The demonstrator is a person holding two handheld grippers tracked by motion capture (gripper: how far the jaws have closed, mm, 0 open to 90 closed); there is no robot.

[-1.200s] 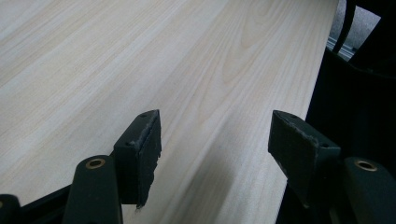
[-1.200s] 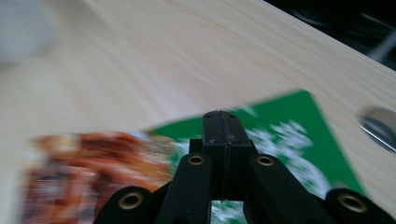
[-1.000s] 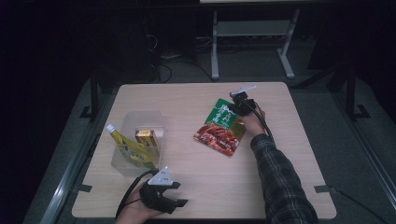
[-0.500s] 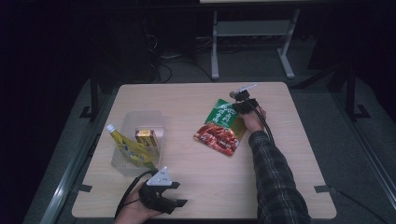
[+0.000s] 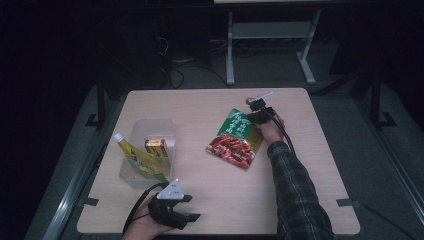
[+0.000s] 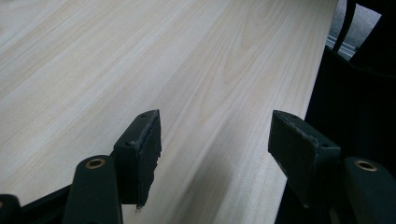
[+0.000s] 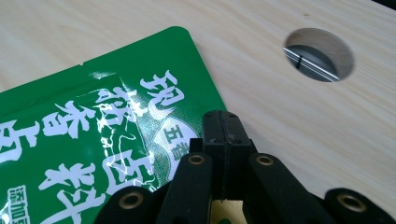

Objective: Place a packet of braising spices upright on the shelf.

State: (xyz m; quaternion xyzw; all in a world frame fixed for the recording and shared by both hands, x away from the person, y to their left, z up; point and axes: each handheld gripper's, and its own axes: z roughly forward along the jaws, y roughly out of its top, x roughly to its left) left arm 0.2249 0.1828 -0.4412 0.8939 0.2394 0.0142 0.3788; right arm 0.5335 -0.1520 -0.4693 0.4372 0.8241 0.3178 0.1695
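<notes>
- High view: the right gripper (image 5: 256, 111) is sitting at the far right edge of a green and red food pouch (image 5: 235, 137), which is lying flat on the table (image 5: 215, 195) right of centre, at about three o'clock from the clear plastic bin (image 5: 150, 127).
- Right gripper view: the black jaws are pressing together, pinching the thin green edge of the pouch (image 7: 93, 121); just past them a round cable hole (image 7: 319, 54) is cutting through the tabletop at about one o'clock.
- The bin is already holding a yellow squeeze pouch with a white cap (image 5: 137, 160) and a small yellow box (image 5: 156, 146); judging from this, the pouch looks like the next item to go in, and it is not yet lifted.
- Left gripper view: the left gripper (image 6: 215, 140) is waiting with jaws apart and nothing between them, over bare wood; in the high view it (image 5: 175, 212) is resting near the table's front edge, at about five o'clock from the bin.
- The pouch is looking glossy, crinkled and flexible, with rounded corners and white lettering; it will probably sag when raised by one edge.
- The table is showing pale wood grain with a matte finish; the bin is looking rigid, translucent and rectangular.
</notes>
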